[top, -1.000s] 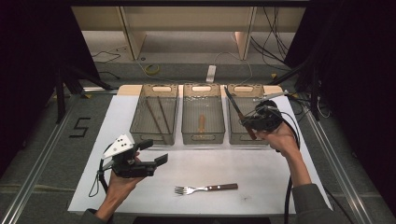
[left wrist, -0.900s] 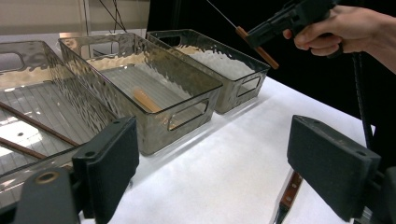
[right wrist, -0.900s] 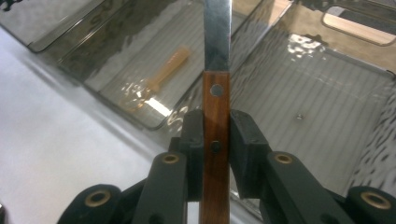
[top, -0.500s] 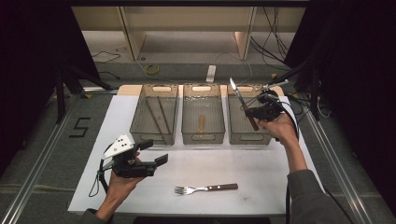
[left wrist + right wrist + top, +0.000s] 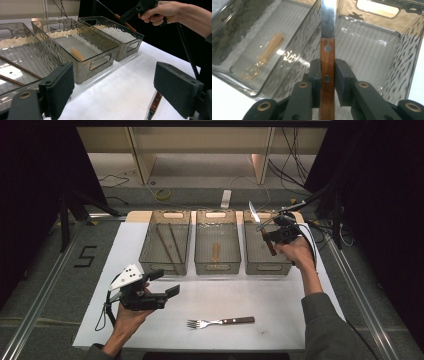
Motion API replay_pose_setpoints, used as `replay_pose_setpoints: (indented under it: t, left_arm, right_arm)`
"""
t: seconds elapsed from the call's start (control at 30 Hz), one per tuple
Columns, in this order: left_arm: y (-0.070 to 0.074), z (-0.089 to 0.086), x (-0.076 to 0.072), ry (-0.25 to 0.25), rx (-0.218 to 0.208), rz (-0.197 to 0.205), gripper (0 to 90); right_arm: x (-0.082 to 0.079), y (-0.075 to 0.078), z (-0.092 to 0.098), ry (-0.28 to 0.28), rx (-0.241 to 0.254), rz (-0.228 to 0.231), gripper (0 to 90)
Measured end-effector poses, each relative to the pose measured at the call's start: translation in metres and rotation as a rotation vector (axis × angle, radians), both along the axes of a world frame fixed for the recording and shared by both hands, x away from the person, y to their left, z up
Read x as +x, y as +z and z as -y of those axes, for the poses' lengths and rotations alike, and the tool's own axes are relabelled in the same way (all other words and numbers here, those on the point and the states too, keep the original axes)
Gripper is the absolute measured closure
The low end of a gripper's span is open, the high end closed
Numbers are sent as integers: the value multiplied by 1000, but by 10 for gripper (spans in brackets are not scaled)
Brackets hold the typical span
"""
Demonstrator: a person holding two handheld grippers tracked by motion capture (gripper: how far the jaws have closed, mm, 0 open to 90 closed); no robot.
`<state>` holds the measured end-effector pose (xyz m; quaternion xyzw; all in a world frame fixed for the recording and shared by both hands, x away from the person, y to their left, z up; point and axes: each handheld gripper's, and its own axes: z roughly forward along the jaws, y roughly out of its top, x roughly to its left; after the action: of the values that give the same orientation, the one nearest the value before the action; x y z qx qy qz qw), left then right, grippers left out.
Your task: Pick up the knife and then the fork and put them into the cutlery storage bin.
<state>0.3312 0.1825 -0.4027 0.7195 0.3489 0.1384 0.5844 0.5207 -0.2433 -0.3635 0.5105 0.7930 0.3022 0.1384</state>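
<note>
White tabletop (image 5: 280,295) | right gripper (image 5: 274,236) pinching knife (image 5: 263,230) above right bin (image 5: 255,257) (unreleased) | left gripper (image 5: 164,284) spread, empty | fork (image 5: 220,322) before bins, probably unsorted

The left hand (image 5: 131,312) comes in from about 7 o'clock and holds the left gripper (image 5: 167,283) low, level and pointing toward 3 o'clock, its jaws spread wide with nothing between them. The right forearm reaches from 5 o'clock toward 1 o'clock; the right hand (image 5: 296,251) holds the right gripper (image 5: 327,75) raised, jaws clamped on a knife (image 5: 327,47) handle.
</note>
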Motion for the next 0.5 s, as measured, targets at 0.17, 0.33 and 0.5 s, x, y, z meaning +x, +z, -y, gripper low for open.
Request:
replay_pose_setpoints:
  t: [0.17,0.33,0.5]
  left_arm:
    - [0,0,0,0,1,2,164]
    - [0,0,0,0,1,3,164]
    - [0,-1,0,-2,1,5,164]
  right_arm:
    - [6,-5,1,-23,-2,-16,769]
    - [9,-9,1,-41,-2,-31,768]
    - [9,-14,-3,-45,7,-43,768]
